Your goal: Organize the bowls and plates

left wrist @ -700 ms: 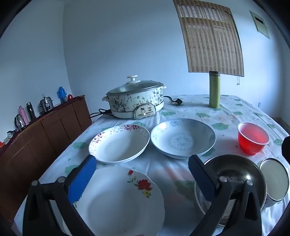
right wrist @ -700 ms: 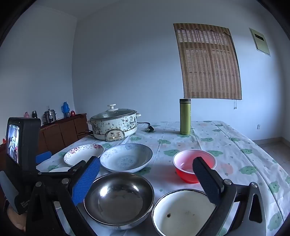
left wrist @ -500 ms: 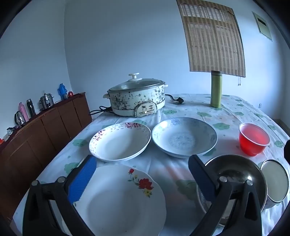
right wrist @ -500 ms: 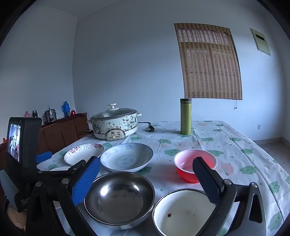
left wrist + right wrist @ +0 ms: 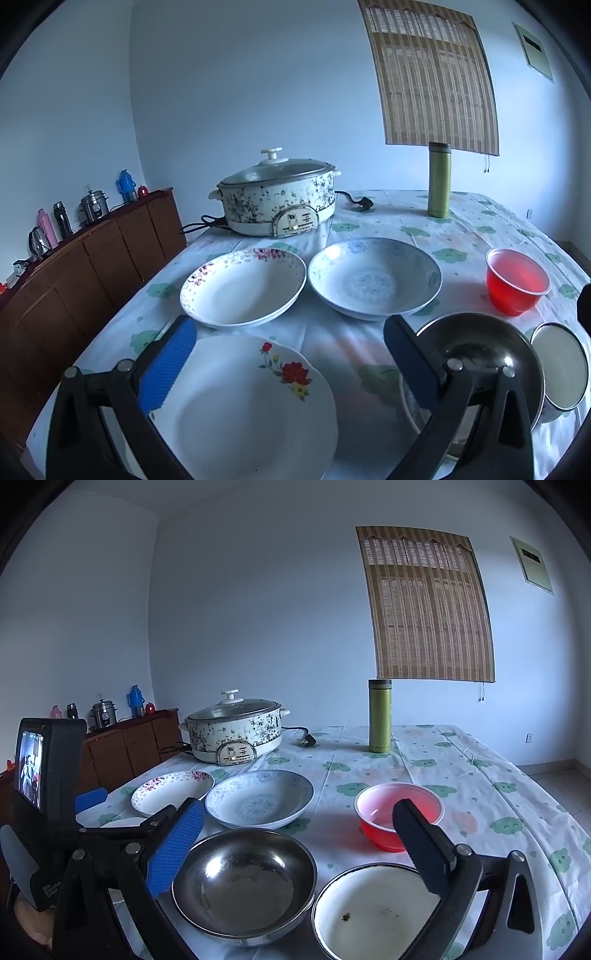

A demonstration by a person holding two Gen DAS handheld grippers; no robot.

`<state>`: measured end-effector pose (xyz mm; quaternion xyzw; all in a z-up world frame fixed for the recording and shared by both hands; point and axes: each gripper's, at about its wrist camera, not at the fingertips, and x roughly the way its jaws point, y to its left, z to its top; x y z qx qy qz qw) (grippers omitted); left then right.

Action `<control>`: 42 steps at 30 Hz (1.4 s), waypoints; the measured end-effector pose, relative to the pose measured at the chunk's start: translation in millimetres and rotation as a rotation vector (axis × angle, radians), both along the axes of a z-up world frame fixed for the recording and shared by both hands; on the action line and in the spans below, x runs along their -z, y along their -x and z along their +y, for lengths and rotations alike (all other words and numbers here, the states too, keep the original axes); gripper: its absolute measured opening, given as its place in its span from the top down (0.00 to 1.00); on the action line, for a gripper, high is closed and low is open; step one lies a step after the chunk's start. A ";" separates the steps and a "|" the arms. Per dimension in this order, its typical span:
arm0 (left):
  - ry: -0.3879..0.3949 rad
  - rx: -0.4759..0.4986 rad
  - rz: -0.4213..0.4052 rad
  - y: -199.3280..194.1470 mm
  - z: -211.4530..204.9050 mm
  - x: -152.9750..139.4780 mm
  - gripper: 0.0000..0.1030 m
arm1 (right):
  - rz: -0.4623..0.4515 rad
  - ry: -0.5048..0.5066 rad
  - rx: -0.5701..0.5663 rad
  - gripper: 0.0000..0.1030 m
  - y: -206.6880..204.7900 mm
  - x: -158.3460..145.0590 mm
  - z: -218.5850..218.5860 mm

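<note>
1. My left claw (image 5: 284, 363) hangs wide, nothing between its blue pads, over the near edge of the table (image 5: 465, 221). Right under it lies the white plate with the red flower (image 5: 240, 406).
2. My right claw (image 5: 295, 843) is just as wide and empty, above the steel bowl (image 5: 243, 882) and the white enamel bowl (image 5: 373, 912), which sit side by side, close enough that I cannot tell whether their rims touch.
3. Farther back sit two deep plates, almost rim to rim: the one with pink flowers on its edge (image 5: 243, 286) and the blue-patterned one (image 5: 375, 282). The red plastic bowl (image 5: 399, 814) stands just beyond the enamel bowl.
4. The china plates look stiff, glazed and slick, and would likely chip if knocked together. I would take each by the rim, one pad above and one below, and lower it flat onto the next.
5. The steel bowl should be light and hard, but its polished wall offers little friction; I would grip its rolled lip.
6. The enamel bowl can chip too, so the rim again, gently.
7. The red bowl looks thin and flexible; a hard squeeze would probably buckle it.
8. The speckled cooker (image 5: 277, 199) and green flask (image 5: 439, 181) stand well behind.
</note>
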<state>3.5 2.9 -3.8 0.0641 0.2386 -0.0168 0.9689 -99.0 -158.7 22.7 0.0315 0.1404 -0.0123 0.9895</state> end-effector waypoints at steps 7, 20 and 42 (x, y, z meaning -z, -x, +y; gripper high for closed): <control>0.001 0.000 -0.001 0.4 0.4 0.2 0.00 | 0.002 0.000 0.001 0.01 -0.4 -0.2 0.3; -0.002 -0.001 0.001 0.6 -0.3 1.5 0.00 | 0.001 0.005 -0.005 0.01 -8.0 4.9 1.6; -0.002 -0.002 0.002 0.2 -0.4 1.0 0.00 | 0.001 0.004 -0.007 0.01 -3.1 1.9 1.2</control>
